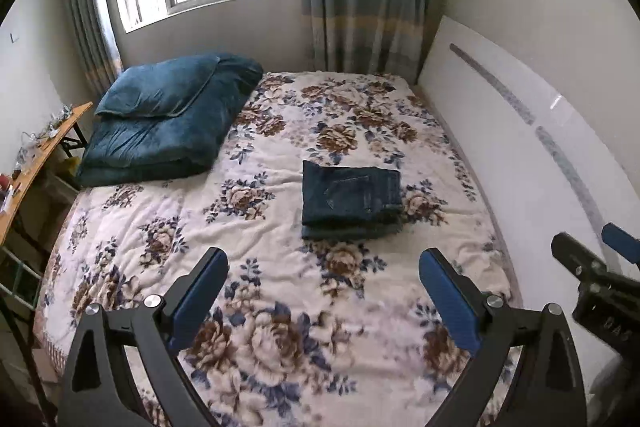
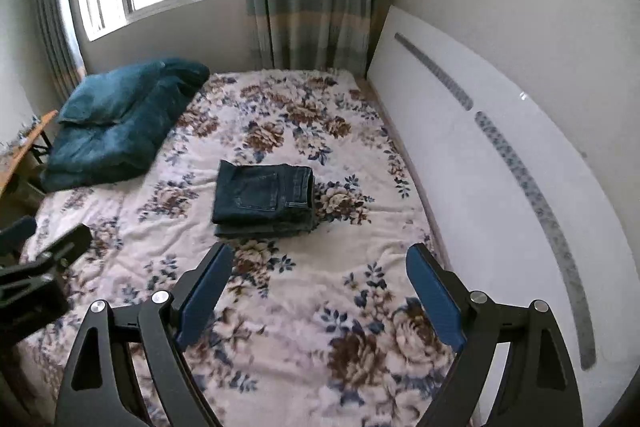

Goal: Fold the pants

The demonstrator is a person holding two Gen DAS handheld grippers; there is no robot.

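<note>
Both grippers are seen well above the bed (image 1: 132,227), and the pants (image 1: 352,201) look pretty much done: a neat dark denim stack, back pocket up, lying flat on the flowered blanket. From the left gripper (image 1: 324,291) the stack is found at about 12 o'clock, a bit toward 1; from the right gripper (image 2: 320,287) it sits closer to 11. The blue pillow (image 1: 172,107) is well apart from it, off at 10 o'clock.

If a last step is wanted, it's judged to be only a tidy-up: the lower layer peeking out at the near edge could be squared, with a light touch so the folds aren't dragged loose. Otherwise the stack is best left alone.

Jaws on both grippers are spread wide, nothing is held, nothing is touched. The right gripper is also caught at 3 o'clock in the left view.
</note>
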